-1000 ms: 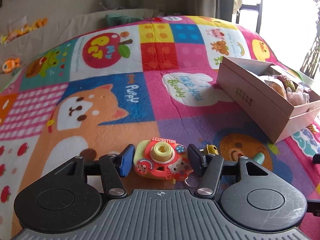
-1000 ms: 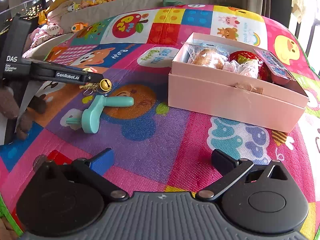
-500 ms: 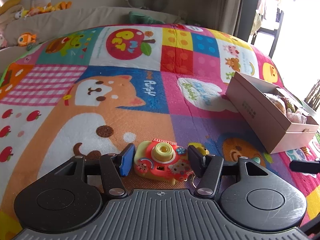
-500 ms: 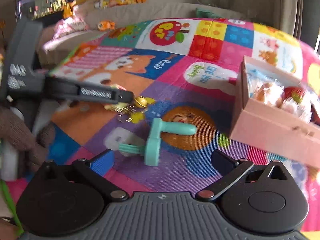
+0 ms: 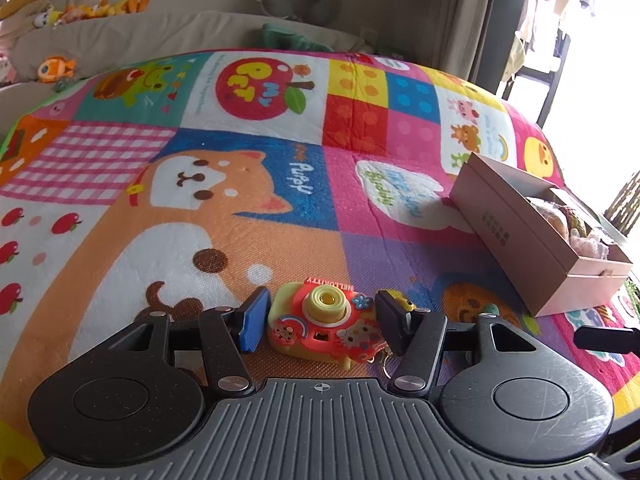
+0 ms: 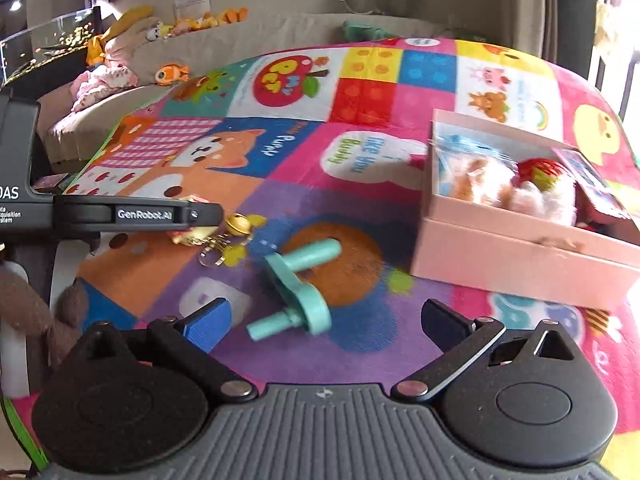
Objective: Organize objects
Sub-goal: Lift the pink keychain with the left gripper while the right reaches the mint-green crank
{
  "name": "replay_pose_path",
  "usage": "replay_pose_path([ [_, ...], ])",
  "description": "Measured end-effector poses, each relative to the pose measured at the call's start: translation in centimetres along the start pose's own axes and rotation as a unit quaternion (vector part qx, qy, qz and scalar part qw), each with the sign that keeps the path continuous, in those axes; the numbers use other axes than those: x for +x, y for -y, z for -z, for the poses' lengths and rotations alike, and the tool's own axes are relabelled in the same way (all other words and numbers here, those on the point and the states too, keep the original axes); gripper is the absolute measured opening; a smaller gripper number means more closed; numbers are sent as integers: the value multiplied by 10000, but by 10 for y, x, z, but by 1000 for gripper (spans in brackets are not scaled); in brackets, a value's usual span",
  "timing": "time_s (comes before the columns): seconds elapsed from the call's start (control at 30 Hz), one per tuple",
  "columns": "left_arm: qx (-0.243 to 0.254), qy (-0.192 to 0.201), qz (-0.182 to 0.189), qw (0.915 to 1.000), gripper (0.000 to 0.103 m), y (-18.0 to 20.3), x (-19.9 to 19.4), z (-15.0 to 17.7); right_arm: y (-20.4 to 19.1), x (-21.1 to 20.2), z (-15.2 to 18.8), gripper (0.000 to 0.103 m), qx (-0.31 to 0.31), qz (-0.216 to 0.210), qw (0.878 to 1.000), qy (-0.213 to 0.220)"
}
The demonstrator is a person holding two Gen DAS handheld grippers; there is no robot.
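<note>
Near the mat's front edge: toy camera (image 5: 326, 326) clasped by the left gripper (image 5: 320, 320), lens facing away from the wrist, long axis crosswise between the fingers.

Left wrist view: blue pad (image 5: 253, 322) and black pad (image 5: 390, 326) both touch the camera's sides; play mat (image 5: 280, 216) stretches bare toward its far edge, pink box (image 5: 536, 248) near the right edge. Right wrist view alone shows the box's open top with wrapped items inside, the camera's key ring and bell (image 6: 236, 226) hanging under the left gripper, probably just clear of the mat, and a teal handle-shaped toy (image 6: 298, 290) lying diagonally, one stub toward the right gripper (image 6: 326, 322), whose fingers stand spread wide, holding nothing.
</note>
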State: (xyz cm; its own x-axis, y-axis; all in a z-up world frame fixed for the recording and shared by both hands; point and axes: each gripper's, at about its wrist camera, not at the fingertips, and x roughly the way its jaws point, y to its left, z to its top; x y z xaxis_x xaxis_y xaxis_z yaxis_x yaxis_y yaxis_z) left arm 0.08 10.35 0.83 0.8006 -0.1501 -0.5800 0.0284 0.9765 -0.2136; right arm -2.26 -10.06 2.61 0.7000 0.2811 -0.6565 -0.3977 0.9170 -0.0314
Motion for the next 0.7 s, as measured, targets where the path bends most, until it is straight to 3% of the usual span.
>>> replay_pose_path([
  [0.2,-114,33,62,9999,63,-2,-1,1,12,-2,9,95,-486,1180,9918,111],
  [0.37,-142,42,69,9999,63,-2,-2,1,29,-6,8,95,384,210,9990,-15],
  [0.53,-110,39,46,9999,63,-3,-2,2,5,11,3,95,-24,-18,10000,83],
  [0.7,-105,37,45,9999,63,-3,-1,2,-3,16,-1,72,-264,-223,9993,-112],
])
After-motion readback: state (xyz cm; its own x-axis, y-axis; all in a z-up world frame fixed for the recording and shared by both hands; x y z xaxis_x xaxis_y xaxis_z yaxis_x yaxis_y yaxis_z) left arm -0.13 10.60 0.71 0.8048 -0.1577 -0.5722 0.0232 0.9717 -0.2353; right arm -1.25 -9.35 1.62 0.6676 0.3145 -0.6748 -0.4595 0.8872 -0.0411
